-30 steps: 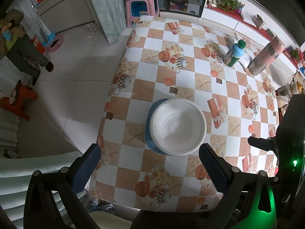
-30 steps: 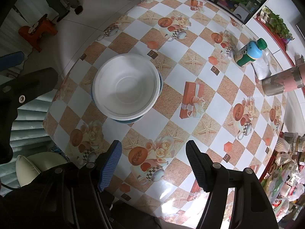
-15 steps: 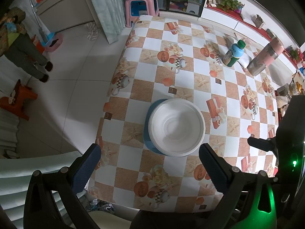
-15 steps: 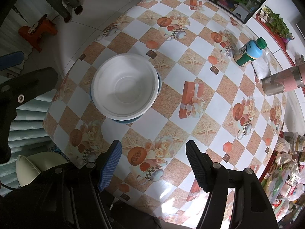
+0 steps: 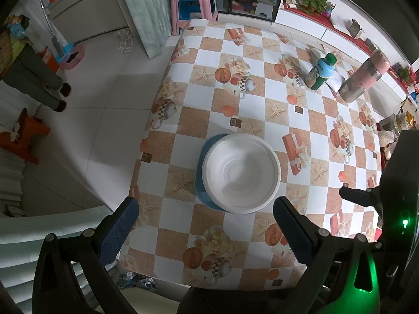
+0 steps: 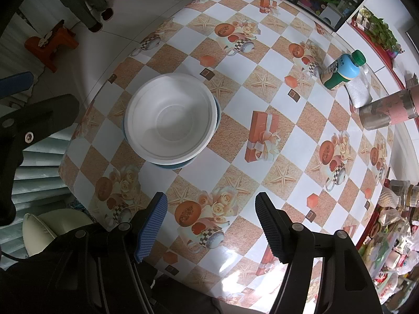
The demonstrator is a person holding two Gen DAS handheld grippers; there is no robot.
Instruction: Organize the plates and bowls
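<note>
Little has moved since a second ago: the bowl [image 5: 242, 173] sits a touch nearer my left tool [image 5: 205, 231] in its view, and the person on the floor far left has stepped slightly; both tools hang where they were.

My left tool is open and empty, its jaws spread wide with the bowl just ahead between them but clear of both. My right tool [image 6: 210, 221] is also open and holds nothing; the bowl lies ahead and to its left.

I judge the task nearly or wholly done. The white bowl rests on the blue plate [image 5: 203, 167], whose rim shows only on the far-left side, so the stack sits a bit off-centre. I see no other plates or bowls left to gather on the surface [image 6: 296, 141].

For room: the stack stands near the surface's left edge and its near edge, closer than I would like if I nudge it. Ahead and right of both tools lies wide bare cloth. The bottle [image 6: 340, 70] and flask [image 6: 387, 111] stand well apart, far ahead right. My two tools are close to each other; that is the tight spot.
</note>
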